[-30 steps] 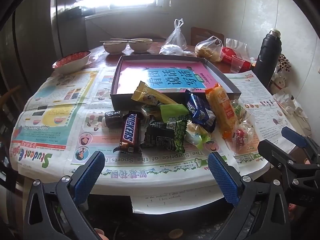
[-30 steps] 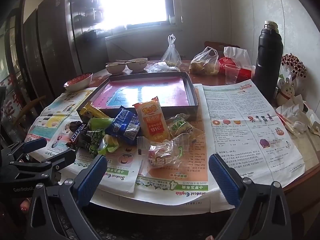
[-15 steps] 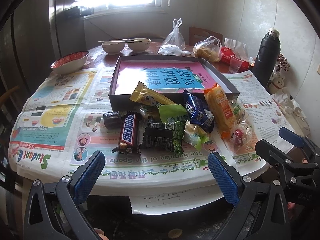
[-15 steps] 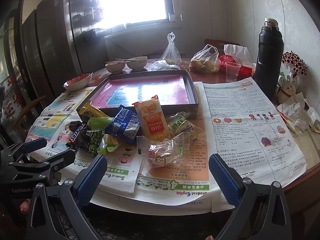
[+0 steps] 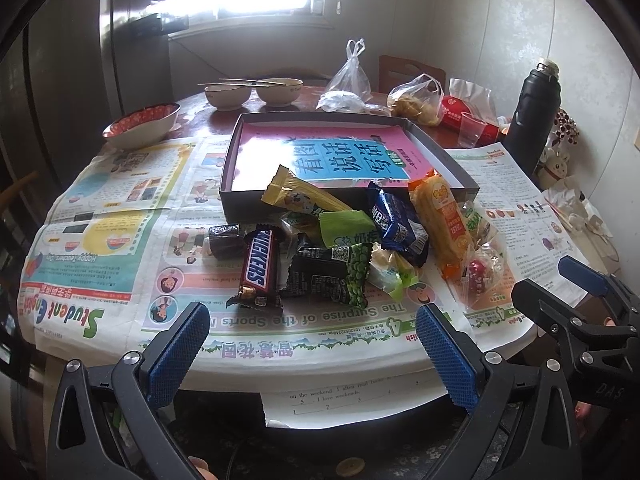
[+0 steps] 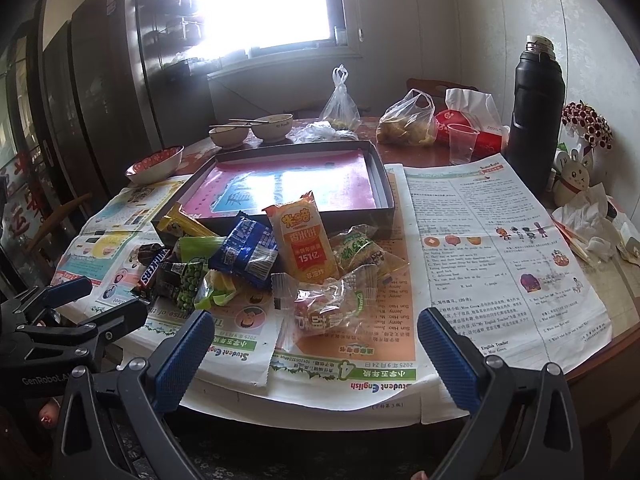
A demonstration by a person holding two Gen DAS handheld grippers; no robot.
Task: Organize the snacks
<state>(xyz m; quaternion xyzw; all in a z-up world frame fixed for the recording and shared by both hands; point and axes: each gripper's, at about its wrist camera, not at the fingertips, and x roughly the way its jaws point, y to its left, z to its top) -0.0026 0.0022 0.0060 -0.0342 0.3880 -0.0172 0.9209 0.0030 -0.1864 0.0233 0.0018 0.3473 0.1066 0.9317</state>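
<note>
The left gripper (image 5: 312, 344), with blue ribbed pads, is spread wide and holds nothing, hovering off the table edge just short of the pile of wrapped snacks (image 5: 360, 240). The right gripper (image 6: 316, 348) is likewise spread wide and empty, near the same pile. The snacks lie heaped on newspaper (image 5: 120, 240) against the near wall of the shallow dark cardboard tray (image 5: 232, 196), a brown Snickers bar (image 5: 260, 264) at the pile's left edge.
</note>
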